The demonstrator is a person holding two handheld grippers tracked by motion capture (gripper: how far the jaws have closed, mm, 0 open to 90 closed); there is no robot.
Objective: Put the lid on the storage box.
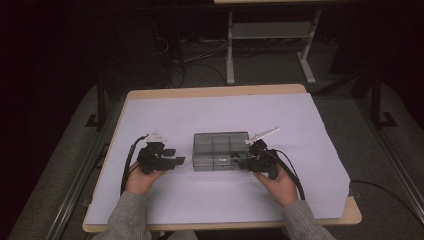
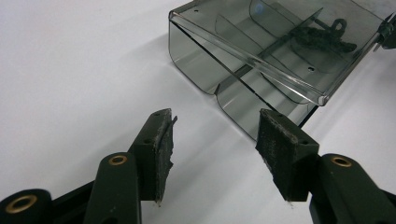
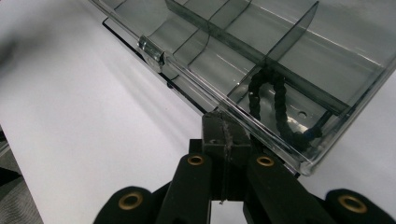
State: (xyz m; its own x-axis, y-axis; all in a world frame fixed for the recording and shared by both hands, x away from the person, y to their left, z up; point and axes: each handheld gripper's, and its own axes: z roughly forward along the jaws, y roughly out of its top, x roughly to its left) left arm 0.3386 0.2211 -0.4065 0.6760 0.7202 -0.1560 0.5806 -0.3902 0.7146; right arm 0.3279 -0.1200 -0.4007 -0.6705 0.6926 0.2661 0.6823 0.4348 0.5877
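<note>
- High view: a smoky see-through plastic box [image 1: 220, 150], split into compartments, is seen lying near the middle of a table [image 1: 225, 91] covered with a white sheet [image 1: 220, 200]. The left gripper [image 1: 176, 159] is held just beside the box's left end, apart from it, with its jaws spread. The right gripper [image 1: 238, 161] is set against the box's right front corner. Both grippers are gripped by a person's hands, whose grey sleeves [image 1: 122, 220] come in from the bottom edge.
- Left gripper view: the two black jaws are shown standing apart, with nothing but white sheet [image 2: 70, 70] between the worn pads [image 2: 163, 154]. The box [image 2: 243, 79] lies just beyond the jaw tips, untouched; its lid edge and dividers are visible, and a dark chain [image 2: 322, 39] is seen through the plastic at the far end.
- Right gripper view: the jaws are pictured pressed together, pad against pad, with their tips [image 3: 225, 135] at the rim of the box [image 3: 327, 46] close to a corner. Whether the rim is pinched between the pads cannot be told. A black beaded chain [image 3: 275, 107] is seen lying in the compartment just behind the tips, and a small clasp [image 3: 150, 49] is visible farther along the box's edge.
</note>
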